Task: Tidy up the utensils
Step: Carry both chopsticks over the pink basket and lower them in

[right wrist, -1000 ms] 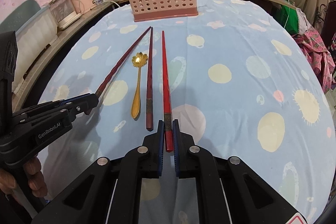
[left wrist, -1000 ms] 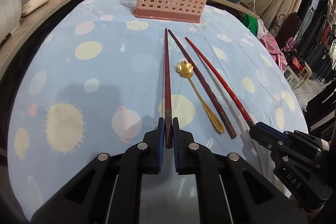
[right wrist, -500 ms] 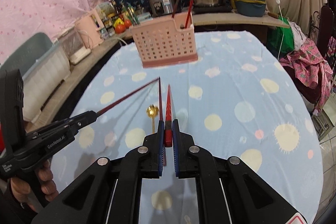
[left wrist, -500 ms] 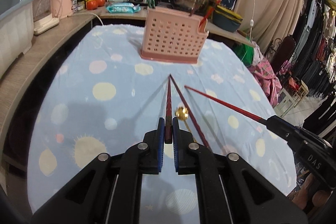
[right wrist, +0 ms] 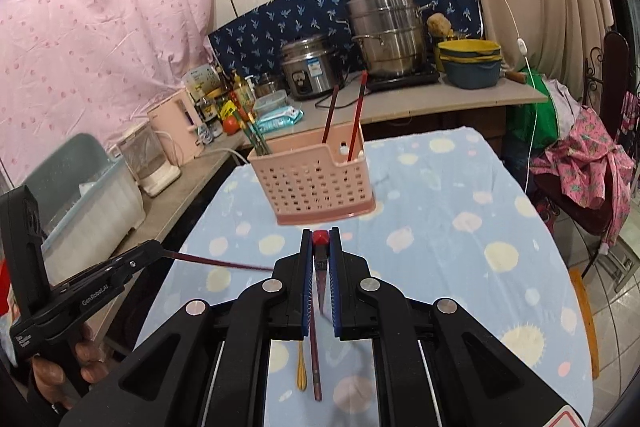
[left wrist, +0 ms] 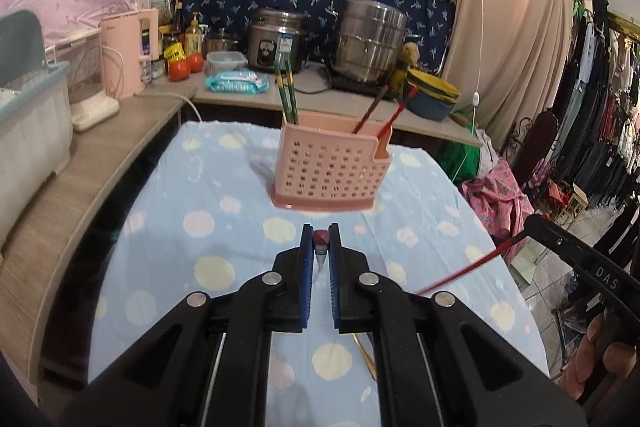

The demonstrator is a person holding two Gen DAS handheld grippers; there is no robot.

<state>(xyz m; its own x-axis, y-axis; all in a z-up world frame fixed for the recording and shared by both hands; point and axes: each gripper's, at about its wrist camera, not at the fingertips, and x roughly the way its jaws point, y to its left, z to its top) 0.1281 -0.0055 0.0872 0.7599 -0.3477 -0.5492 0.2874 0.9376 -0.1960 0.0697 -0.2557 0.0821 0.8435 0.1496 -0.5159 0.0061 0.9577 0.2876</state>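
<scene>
Steel pots (left wrist: 372,41) — pink kettle (left wrist: 126,53); tomatoes (left wrist: 186,67) behind.

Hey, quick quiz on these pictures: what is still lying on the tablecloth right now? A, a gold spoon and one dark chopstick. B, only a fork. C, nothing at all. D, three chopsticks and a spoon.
A: the right wrist view shows the gold spoon and one dark chopstick lying on the tablecloth, while each hand-held gripper, left and right, is clamped on a chopstick lifted off it.
</scene>
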